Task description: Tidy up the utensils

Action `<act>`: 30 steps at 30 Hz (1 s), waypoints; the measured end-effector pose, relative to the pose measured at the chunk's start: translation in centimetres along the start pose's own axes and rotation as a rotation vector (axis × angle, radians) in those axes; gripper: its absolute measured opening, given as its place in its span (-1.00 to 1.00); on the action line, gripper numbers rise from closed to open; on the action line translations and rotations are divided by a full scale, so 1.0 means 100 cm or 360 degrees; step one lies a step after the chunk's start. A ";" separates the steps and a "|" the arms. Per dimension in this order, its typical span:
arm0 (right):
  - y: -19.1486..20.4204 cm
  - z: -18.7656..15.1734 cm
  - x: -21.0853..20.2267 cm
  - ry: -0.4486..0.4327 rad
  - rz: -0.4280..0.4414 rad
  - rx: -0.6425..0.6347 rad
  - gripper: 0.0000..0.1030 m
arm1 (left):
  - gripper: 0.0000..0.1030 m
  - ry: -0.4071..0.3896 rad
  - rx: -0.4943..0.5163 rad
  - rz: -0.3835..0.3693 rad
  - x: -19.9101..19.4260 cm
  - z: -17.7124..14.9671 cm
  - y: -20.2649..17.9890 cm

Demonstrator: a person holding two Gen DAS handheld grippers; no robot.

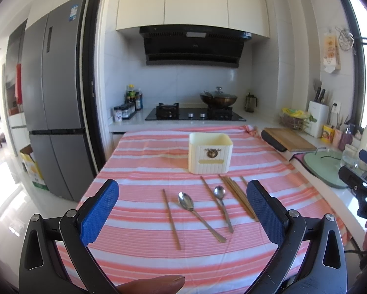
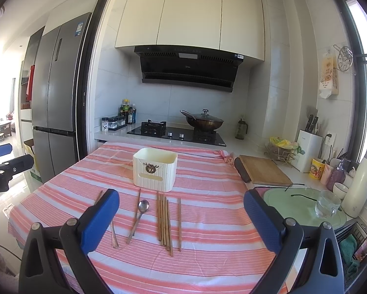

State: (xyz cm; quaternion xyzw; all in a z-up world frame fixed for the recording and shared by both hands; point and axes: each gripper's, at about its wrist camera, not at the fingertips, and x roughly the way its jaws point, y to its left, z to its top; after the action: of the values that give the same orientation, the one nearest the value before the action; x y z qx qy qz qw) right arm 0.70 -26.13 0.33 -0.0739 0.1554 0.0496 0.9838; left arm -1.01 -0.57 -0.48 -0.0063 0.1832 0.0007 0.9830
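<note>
So nothing's picked up yet: both tools are hovering over the striped worktop (image 1: pixel 139 220) with everything still laid out flat. Going left to right in the left wrist view, we've got a lone chopstick (image 1: pixel 171 218), then the bigger spoon (image 1: pixel 198 214), a second single chopstick (image 1: pixel 209 191) crossing near the smaller spoon (image 1: pixel 222 205), and the bundle of chopsticks (image 1: pixel 237 197) sitting just beside the right finger pad.

The left hand-held gripper (image 1: pixel 182 210) is spread wide with nothing in it, and the right hand-held gripper (image 2: pixel 181 216) is the same, wide and empty, with the bundle roughly between its fingers.

The cream holder (image 1: pixel 210 153) stands upright behind the row, open at the top and looking empty from here.

Our take on doing this well: start with whatever lies most clear of its neighbours, probably the lone chopstick on the left. These things lie flat on cloth, so we'd come down with the fingers across the handle, pinch near the middle so it doesn't swing, then tip it upright before dropping it in. The thin cloth could bunch up, so we'd go in gently.
</note>
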 end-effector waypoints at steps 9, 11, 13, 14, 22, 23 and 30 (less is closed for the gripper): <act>0.001 0.000 0.001 0.0001 -0.0003 -0.0002 1.00 | 1.00 -0.0001 0.0000 0.0002 0.002 -0.001 0.000; 0.001 0.000 0.001 0.0004 0.0001 -0.0001 1.00 | 1.00 -0.0001 0.0000 0.0002 0.003 0.001 0.001; 0.001 0.000 0.001 0.0003 -0.0002 -0.0003 1.00 | 1.00 -0.0001 0.0000 0.0002 0.003 0.001 0.001; 0.001 0.000 0.001 0.0005 -0.0001 -0.0002 1.00 | 1.00 -0.0001 -0.0001 0.0002 0.003 0.000 0.001; 0.000 -0.001 0.003 0.0011 0.0004 0.0000 1.00 | 1.00 -0.0001 -0.0001 0.0002 0.003 0.000 0.001; 0.001 -0.001 0.003 0.0012 0.0004 0.0000 1.00 | 1.00 0.0000 -0.0001 0.0001 0.002 -0.001 0.000; 0.002 -0.001 0.004 0.0022 0.0004 -0.0004 1.00 | 1.00 0.0000 -0.0002 0.0001 0.005 -0.002 0.000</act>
State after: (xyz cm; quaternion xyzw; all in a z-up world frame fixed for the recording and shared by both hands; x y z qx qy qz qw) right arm 1.05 -25.88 0.04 -0.0753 0.1621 0.0505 0.9826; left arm -0.58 -0.61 -0.81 -0.0067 0.1833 0.0011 0.9830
